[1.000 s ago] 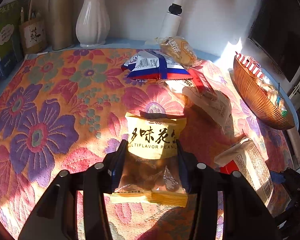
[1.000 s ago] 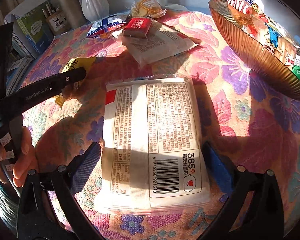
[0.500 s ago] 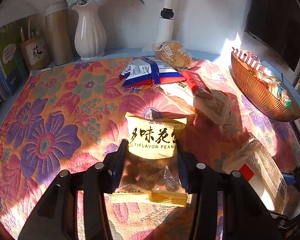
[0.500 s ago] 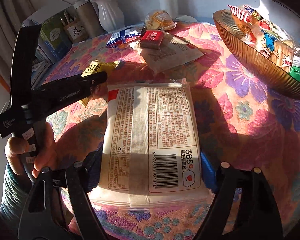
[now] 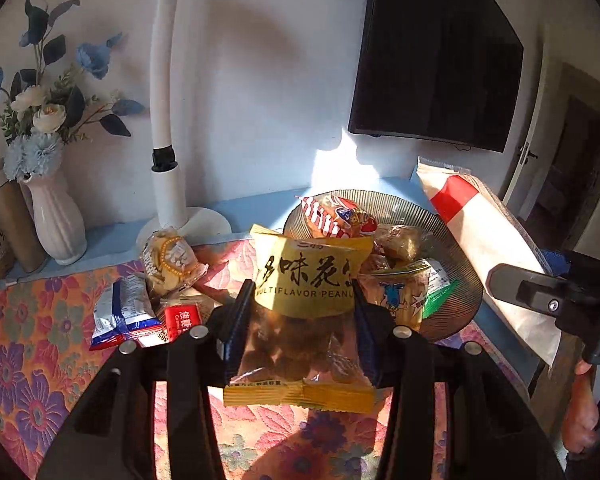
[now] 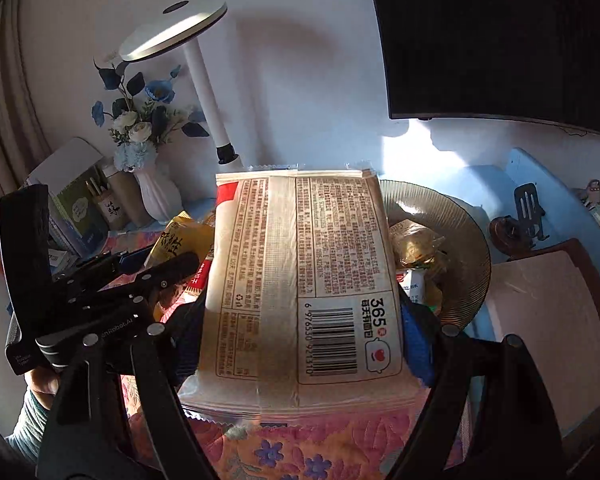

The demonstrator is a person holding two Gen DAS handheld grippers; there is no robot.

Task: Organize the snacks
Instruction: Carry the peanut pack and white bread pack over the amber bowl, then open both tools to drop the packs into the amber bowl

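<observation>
Left hand-held gripper [image 5: 300,320] grips peanut packet [image 5: 308,280]; right hand-held gripper [image 6: 300,340] clamps bread packet [image 6: 300,280], bowl [image 6: 460,248] at two o'clock

Home, prob living rm/bedroom. Floral tablecloth [image 5: 28,344] on table, white vase [image 5: 56,220] w/ blue artificial flowers, white desk lamp [image 5: 168,120], wall-mounted TV [image 5: 436,60], books [image 6: 76,216] + pen holder at left, door [image 5: 540,152] at right. Warm sunlight across wall.

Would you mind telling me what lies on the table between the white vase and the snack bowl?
In the left wrist view, between the white vase and the snack bowl stand the lamp base and a clear pastry packet.
</observation>
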